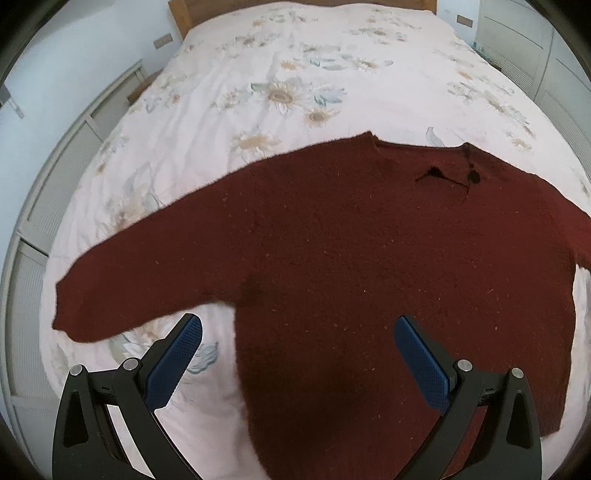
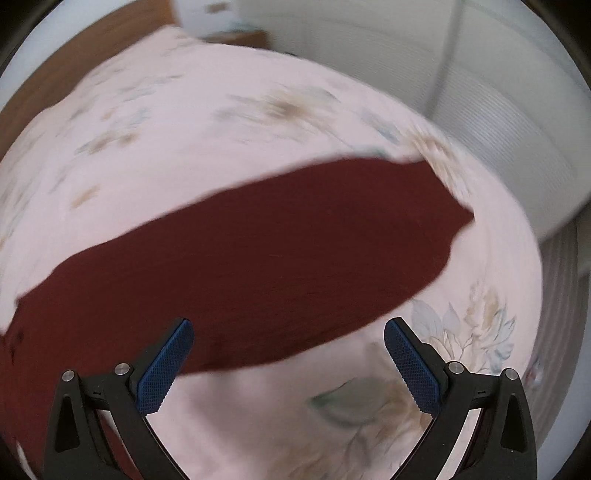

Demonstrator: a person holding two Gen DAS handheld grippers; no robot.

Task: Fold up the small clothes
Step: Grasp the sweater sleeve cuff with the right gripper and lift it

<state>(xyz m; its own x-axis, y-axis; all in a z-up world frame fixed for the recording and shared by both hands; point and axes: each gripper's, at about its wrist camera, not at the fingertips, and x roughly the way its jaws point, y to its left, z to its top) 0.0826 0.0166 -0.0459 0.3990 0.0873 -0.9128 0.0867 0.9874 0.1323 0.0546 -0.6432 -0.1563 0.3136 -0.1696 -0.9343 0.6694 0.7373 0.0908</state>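
Note:
A dark red knitted sweater lies spread flat on the bed, neck toward the headboard, both sleeves stretched out sideways. Its left sleeve ends at the bed's left side. My left gripper is open and empty, hovering over the sweater's lower left body near the armpit. In the right wrist view the right sleeve runs up to the right, its cuff near the bed's edge. My right gripper is open and empty above the sleeve's lower edge. This view is motion-blurred.
The bed has a pale pink floral cover and a wooden headboard. White louvred wardrobe doors stand along the left side and more along the right. A small wooden bedside table stands at the head.

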